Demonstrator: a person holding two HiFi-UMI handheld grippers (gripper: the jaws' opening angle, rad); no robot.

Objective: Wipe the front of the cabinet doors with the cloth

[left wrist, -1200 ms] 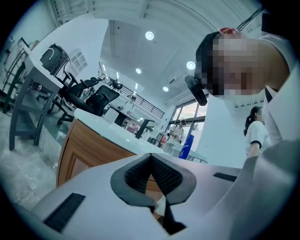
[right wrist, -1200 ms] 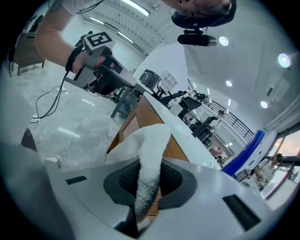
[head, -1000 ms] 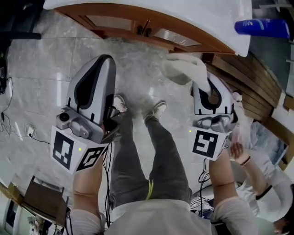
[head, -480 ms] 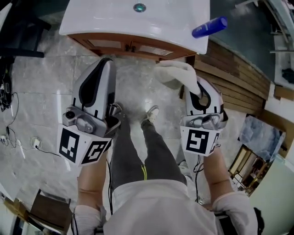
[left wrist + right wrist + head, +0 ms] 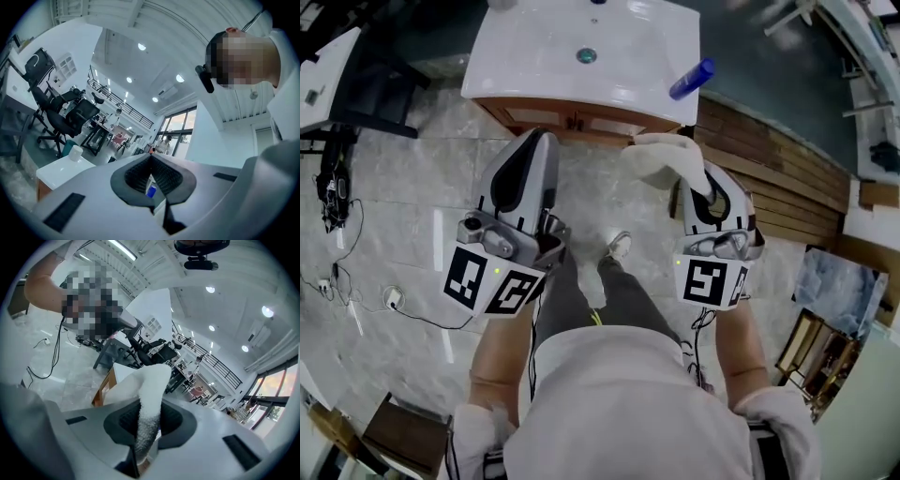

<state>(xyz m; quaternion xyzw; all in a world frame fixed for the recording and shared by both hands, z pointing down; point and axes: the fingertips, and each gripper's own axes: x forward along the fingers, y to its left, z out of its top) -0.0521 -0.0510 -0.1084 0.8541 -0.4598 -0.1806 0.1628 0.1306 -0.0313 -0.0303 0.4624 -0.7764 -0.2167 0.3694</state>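
The cabinet has a white top with a sink and a drain [image 5: 586, 56]. Its brown wooden doors [image 5: 581, 119] face me at the top of the head view. A white fluffy cloth [image 5: 666, 157] sticks up out of my right gripper [image 5: 701, 187], which is shut on it and held in the air short of the doors. The right gripper view shows the cloth [image 5: 151, 385] pinched between the dark pads [image 5: 174, 420]. My left gripper [image 5: 536, 150] hovers at the same height to the left, shut with nothing in it. Its pads [image 5: 136, 173] meet in the left gripper view.
A blue bottle [image 5: 692, 79] lies on the cabinet top's right corner. Cables [image 5: 356, 281] trail over the marble floor at left. Wooden planks [image 5: 778, 178] lie to the right of the cabinet. My legs and a shoe [image 5: 619, 246] are below the grippers.
The cabinet has drawn away and now shows whole, with its white top and sink. Both grippers keep their places in the view, and the cloth stays in the right one.
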